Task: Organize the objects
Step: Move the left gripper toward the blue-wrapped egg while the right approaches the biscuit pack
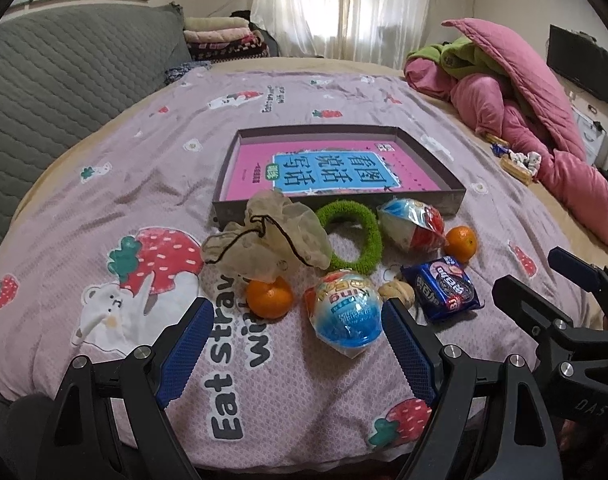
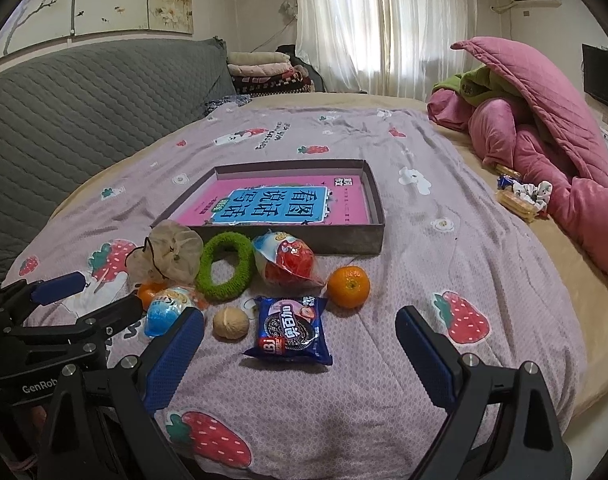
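Left wrist view: bed [image 1: 143,152] under pink strawberry-and-bear sheet reading "Eat straw…"; grey quilted headboard [image 1: 63,80], white curtains [image 1: 344,0], heaped pink quilt [image 1: 544,128]. Shallow box [image 1: 456,196] holding pink book with Chinese title. In front: mesh pouch [image 1: 271,236], green ring [image 1: 350,238], two wrapped toy eggs, two oranges, walnut [image 1: 398,292], blue Oreo-style cookie pack [image 1: 444,288]. Left gripper [image 1: 291,340] spread wide, empty, blue egg [image 1: 346,312] between its fingers, untouched. Right gripper [image 2: 299,344] wide open, holding nothing.
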Tool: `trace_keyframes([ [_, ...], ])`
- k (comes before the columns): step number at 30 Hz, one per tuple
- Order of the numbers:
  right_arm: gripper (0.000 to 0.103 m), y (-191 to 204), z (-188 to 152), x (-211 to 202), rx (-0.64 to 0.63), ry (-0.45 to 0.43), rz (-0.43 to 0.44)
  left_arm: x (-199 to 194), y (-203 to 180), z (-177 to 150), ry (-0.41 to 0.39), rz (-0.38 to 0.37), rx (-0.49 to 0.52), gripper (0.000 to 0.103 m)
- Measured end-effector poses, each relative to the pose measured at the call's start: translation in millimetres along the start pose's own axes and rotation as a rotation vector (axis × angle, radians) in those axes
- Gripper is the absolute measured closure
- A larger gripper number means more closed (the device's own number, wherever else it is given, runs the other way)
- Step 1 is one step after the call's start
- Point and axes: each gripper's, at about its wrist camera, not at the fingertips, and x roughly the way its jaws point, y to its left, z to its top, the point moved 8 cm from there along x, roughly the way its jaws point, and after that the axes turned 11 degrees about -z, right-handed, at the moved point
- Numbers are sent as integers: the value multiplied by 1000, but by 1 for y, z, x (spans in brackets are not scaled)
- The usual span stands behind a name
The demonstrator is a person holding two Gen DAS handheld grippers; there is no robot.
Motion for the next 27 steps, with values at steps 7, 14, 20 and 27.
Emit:
trace_keyframes([
  [7,6,1,-5,5,-9,13,2,8,3,-6,26,-13,-9,17],
  [14,6,0,-9,8,-16,24,0,12,2,-11,45,-21,-4,17],
  [20,6,-1,-16,12,-28,39,9,17,-5,-14,63,-38,11,17],
  [27,6,-3,-25,21,-29,67,21,24,-6,-15,74,-41,-1,17],
])
